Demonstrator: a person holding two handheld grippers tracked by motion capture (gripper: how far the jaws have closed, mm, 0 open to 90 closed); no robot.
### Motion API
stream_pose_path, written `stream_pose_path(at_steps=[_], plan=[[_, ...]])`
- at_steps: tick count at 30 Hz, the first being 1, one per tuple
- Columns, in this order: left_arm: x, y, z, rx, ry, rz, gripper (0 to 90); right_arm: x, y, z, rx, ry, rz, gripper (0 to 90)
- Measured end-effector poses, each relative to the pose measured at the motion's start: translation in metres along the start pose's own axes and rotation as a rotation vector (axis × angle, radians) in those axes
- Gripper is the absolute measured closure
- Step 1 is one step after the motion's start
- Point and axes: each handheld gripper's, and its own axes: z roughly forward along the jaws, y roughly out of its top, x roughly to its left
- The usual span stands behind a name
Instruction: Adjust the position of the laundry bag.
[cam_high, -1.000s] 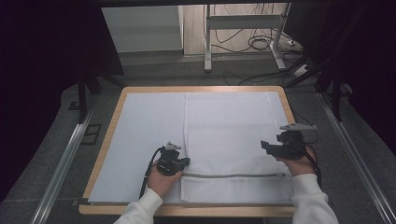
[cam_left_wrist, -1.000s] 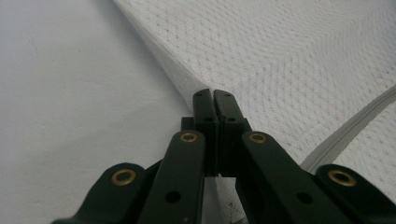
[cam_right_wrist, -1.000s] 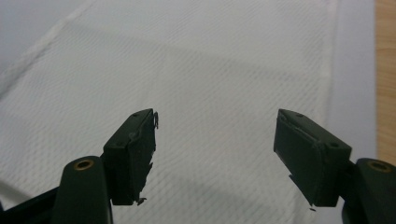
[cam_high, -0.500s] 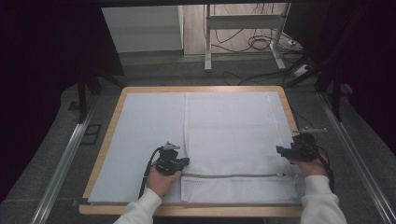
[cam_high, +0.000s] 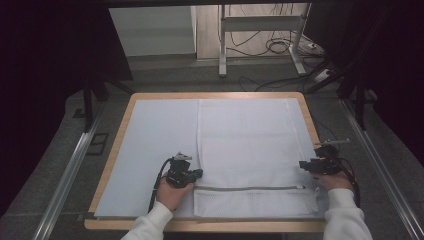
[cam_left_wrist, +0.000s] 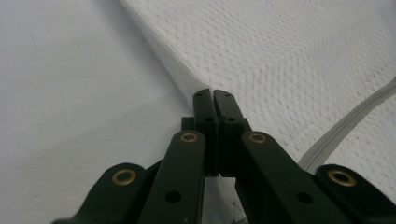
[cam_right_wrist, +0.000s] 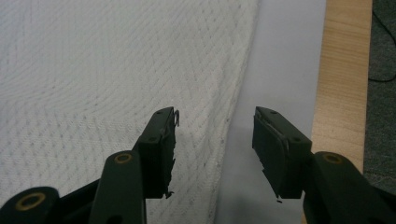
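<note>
L gripper (cam_left_wrist: 213, 95) clamps mesh bag (cam_high: 250, 150); R gripper (cam_right_wrist: 215, 128) closing, nothing pinched; pale mat (cam_high: 155, 140), wood-edged table (cam_high: 115, 150).

Mesh laundry bag (cam_high: 250, 145): white, diamond weave; zipper (cam_high: 248, 188) grey. Mat (cam_high: 155, 140) pale blue-grey. Table edge (cam_high: 200, 226) light wood.

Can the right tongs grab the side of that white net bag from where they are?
Probably yes. The right tongs are open and straddle the net bag's side edge, with nothing between them and it.
</note>
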Motion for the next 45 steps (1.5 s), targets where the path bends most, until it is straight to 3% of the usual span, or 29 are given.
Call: stream_pose_path(at_steps=[7, 19, 28, 38, 45], plan=[[0.0015, -0.0002, -0.0004, 0.0, 0.001, -0.01, 90.0, -0.0005, -0.0012, 0.0055, 0.026, -0.015, -0.001, 53.7], [0.0028, -0.0004, -0.0007, 0.0, -0.003, -0.014, 90.0, -0.0002, -0.0013, 0.0064, 0.029, -0.007, 0.003, 54.1], [0.0024, -0.0002, -0.0013, -0.001, -0.006, -0.014, 90.0, 0.0018, -0.0013, 0.0077, 0.053, -0.003, -0.009, 66.4], [0.0025, 0.0002, -0.0016, -0.003, -0.008, -0.013, 90.0, 0.0062, -0.0015, 0.0083, 0.062, -0.011, -0.064, 85.2], [0.0038, 0.0007, -0.0018, -0.006, -0.007, -0.013, 90.0, 0.0075, -0.0008, 0.0078, 0.056, 0.001, -0.068, 86.9]])
